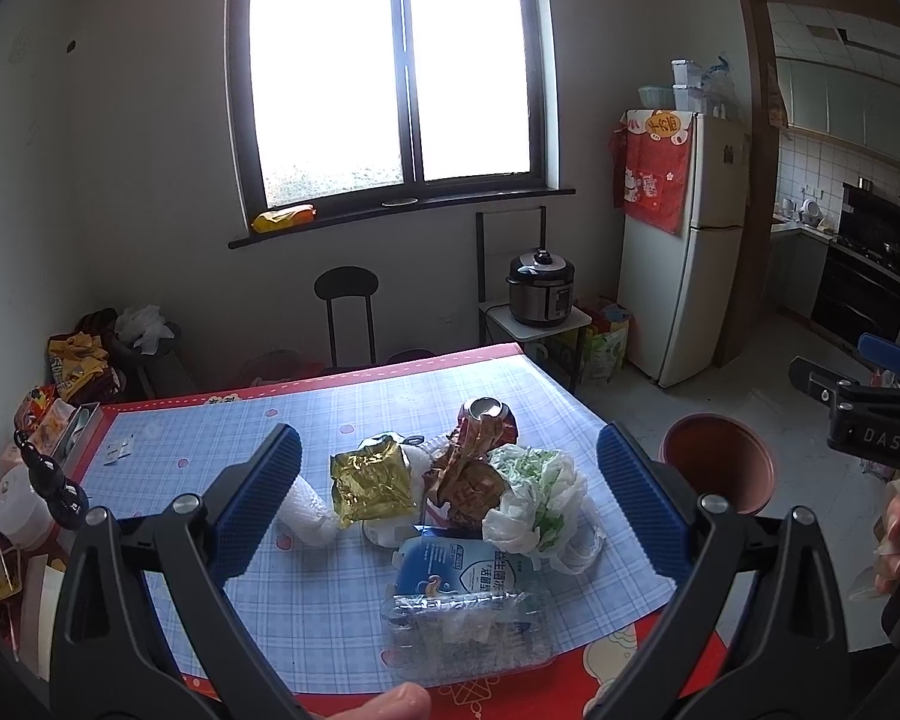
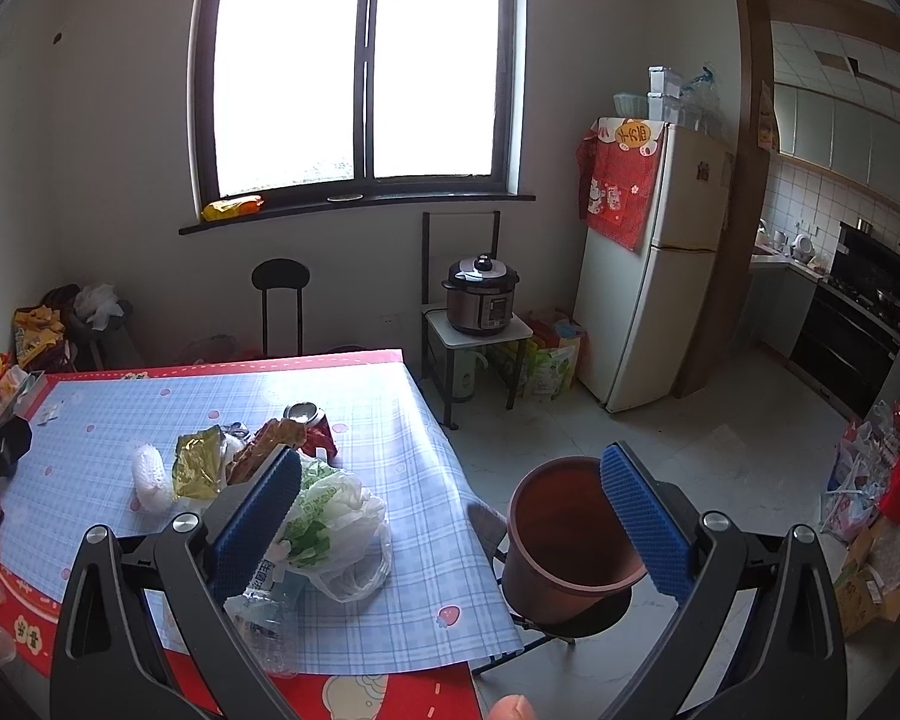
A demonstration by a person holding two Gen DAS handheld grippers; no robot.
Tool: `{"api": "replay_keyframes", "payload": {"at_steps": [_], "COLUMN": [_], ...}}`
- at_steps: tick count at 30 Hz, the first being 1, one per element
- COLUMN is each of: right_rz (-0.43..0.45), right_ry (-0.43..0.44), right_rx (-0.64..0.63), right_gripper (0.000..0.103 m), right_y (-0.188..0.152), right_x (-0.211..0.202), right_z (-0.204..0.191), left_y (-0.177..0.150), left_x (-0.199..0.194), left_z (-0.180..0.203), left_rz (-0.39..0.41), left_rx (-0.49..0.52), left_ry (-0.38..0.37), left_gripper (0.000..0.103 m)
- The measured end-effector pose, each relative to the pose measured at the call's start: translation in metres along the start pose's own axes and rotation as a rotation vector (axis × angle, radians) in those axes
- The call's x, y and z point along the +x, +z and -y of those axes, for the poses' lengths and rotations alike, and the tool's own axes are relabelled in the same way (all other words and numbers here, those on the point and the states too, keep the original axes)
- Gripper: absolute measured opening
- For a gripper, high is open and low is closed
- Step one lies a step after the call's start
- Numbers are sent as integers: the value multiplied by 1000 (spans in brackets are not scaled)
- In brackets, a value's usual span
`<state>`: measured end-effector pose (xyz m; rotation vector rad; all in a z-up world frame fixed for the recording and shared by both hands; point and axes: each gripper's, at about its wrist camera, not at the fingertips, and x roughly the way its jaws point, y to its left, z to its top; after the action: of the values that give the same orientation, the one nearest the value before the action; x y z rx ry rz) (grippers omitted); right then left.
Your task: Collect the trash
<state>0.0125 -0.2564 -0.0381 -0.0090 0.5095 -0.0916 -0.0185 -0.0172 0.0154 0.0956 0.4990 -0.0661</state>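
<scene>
A pile of trash lies on the blue checked tablecloth [image 1: 306, 588]: a crushed clear plastic bottle [image 1: 468, 618] nearest, a white-green plastic bag [image 1: 537, 492], a gold foil packet [image 1: 372, 480], a brown wrapper [image 1: 468, 474], a can [image 1: 486, 411] and white foam netting [image 1: 306, 510]. My left gripper [image 1: 450, 498] is open above the pile's near side, holding nothing. My right gripper [image 2: 450, 516] is open and empty, between the table's right edge and the brown bin [image 2: 570, 534]. The bag [image 2: 330, 516], bottle [image 2: 264, 606] and gold packet [image 2: 198, 462] show in the right wrist view too.
The brown bin [image 1: 720, 462] stands on a stool right of the table. Clutter lines the table's left edge [image 1: 36, 480]. A black stool [image 1: 348, 312], a pressure cooker [image 1: 540, 288] on a small stand and a fridge [image 1: 684, 252] stand beyond.
</scene>
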Motion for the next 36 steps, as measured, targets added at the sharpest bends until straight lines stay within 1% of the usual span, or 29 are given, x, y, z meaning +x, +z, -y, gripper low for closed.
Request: {"api": "replay_keyframes", "payload": {"at_steps": [20, 36], "right_rz": [-8, -23], "right_ry": [14, 50], "right_rx": [15, 13], "right_gripper": [98, 98], "right_y": [-4, -3], "right_x": [7, 19], "right_z": [1, 22], "left_y": [1, 1], "left_x": [1, 3], "left_z": [2, 21], "left_rz": [-25, -59], "left_rx": [-10, -31], "left_ry": [12, 45], "left_gripper": [98, 98]}}
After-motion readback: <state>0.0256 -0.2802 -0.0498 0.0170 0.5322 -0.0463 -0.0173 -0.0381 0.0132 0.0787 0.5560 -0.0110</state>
